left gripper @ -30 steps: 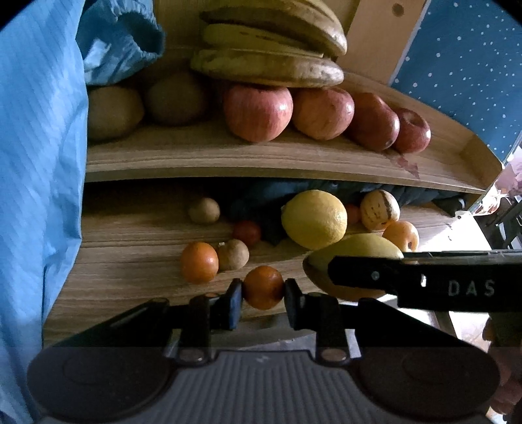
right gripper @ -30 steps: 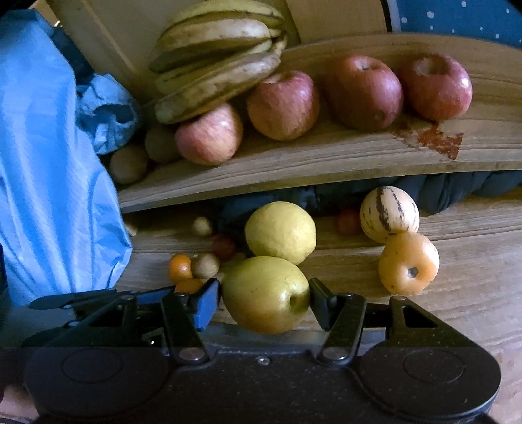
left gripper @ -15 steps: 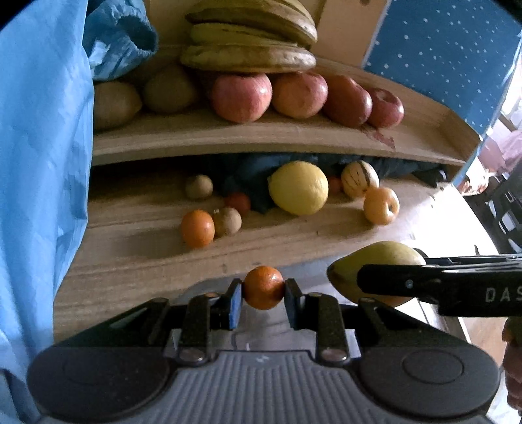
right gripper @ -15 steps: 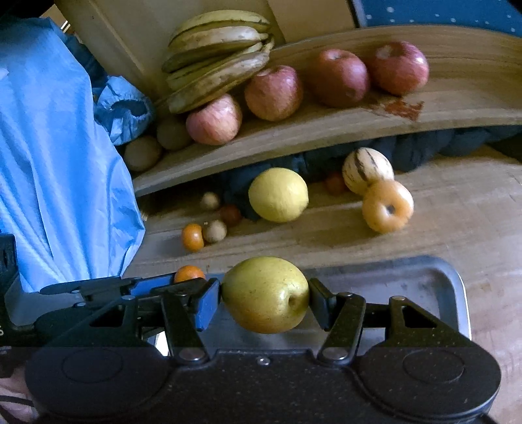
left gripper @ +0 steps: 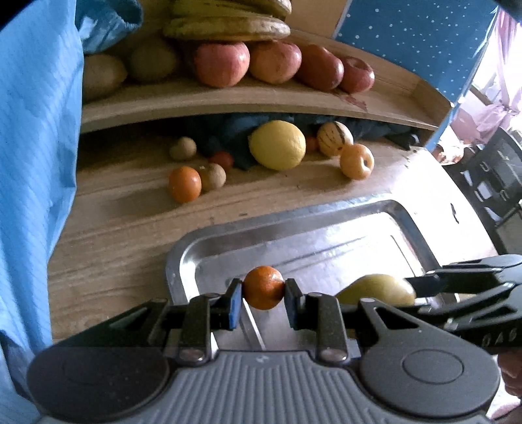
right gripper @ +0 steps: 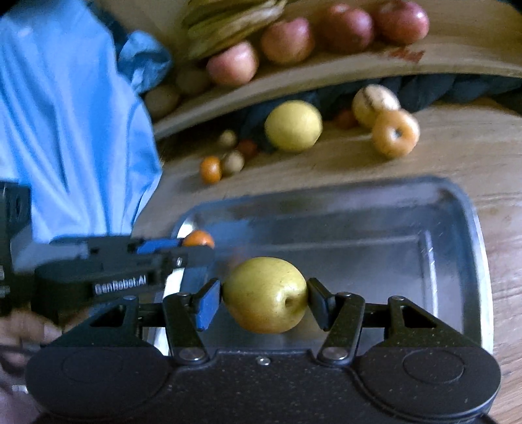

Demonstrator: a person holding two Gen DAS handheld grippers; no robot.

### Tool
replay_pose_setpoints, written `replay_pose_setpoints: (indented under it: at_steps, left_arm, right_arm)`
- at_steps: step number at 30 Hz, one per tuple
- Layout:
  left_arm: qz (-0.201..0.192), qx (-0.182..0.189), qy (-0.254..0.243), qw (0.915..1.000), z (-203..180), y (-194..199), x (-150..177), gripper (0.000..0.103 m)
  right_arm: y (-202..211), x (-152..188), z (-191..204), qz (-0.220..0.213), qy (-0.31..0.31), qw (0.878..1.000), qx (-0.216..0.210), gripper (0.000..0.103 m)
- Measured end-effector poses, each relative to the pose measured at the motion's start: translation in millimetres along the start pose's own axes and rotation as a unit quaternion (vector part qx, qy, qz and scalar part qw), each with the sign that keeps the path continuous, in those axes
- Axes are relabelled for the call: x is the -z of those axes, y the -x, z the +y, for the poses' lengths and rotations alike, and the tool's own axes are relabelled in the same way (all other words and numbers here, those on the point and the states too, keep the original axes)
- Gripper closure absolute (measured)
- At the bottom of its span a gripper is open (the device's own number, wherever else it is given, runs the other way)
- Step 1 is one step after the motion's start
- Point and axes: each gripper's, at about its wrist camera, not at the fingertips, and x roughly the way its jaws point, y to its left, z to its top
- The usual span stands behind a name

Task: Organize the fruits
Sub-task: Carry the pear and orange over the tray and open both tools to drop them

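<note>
Right wrist view shows white lettering on the side of the left gripper (right gripper: 195,243) that reads "GenRobot.AI", a little blurred. In the left wrist view the right gripper (left gripper: 378,290) carries letters on its body that look like "DAS", seen upside down and partly cut off.

The left gripper (left gripper: 263,292) is clamped on a small orange (left gripper: 263,292), its blue-edged pads pressed against both sides of the fruit. The right gripper (right gripper: 265,299) is clamped on a yellow-green pear (right gripper: 265,298), with the fingers set much wider apart to take it. Both fruits hang above a metal tray (left gripper: 326,212) that lies on the wooden table (left gripper: 114,234); whether either fruit touches the tray floor cannot be told.

The left wrist view is sharp and shows the shelf (left gripper: 212,104) clearly: red apples (left gripper: 222,63) in a row, bananas (left gripper: 228,27) stacked on them and brown fruits to the left. Under the shelf lie a lemon (left gripper: 277,145), a striped fruit (left gripper: 334,138), a pale orange fruit (left gripper: 356,161), another orange (left gripper: 185,183) and small brown fruits. It also shows a bright window area and dark furniture at far right.

The right wrist view is motion-blurred, but it shows the whole tray (right gripper: 469,228), the dimple end of the pear, and part of the person's hand (right gripper: 23,326) behind the left gripper. Blue cloth (right gripper: 65,130) fills the left of both views.
</note>
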Motion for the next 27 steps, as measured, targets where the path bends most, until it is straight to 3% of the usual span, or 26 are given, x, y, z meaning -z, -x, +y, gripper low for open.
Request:
replay_pose_setpoints:
  at_steps: [9,15,27]
  left_arm:
    - [0.023,0.011,-0.031,0.9992,-0.4,5.7,16.0,0.073]
    - [0.037,0.004,-0.055,0.9978,-11.2,5.0,26.1,0.073]
    - [0.036,-0.014,-0.045,0.9983,-20.5,7.4,37.7,0.072]
  right_arm:
    - [-6.7,14.6,15.8,0.045,0.060,0.997,-0.036,0.046]
    - [-4.4,19.8,14.8,0.046,0.068,0.995,-0.055,0.046]
    - [6.9,34.0,14.7,0.046,0.083,0.993,-0.067,0.046]
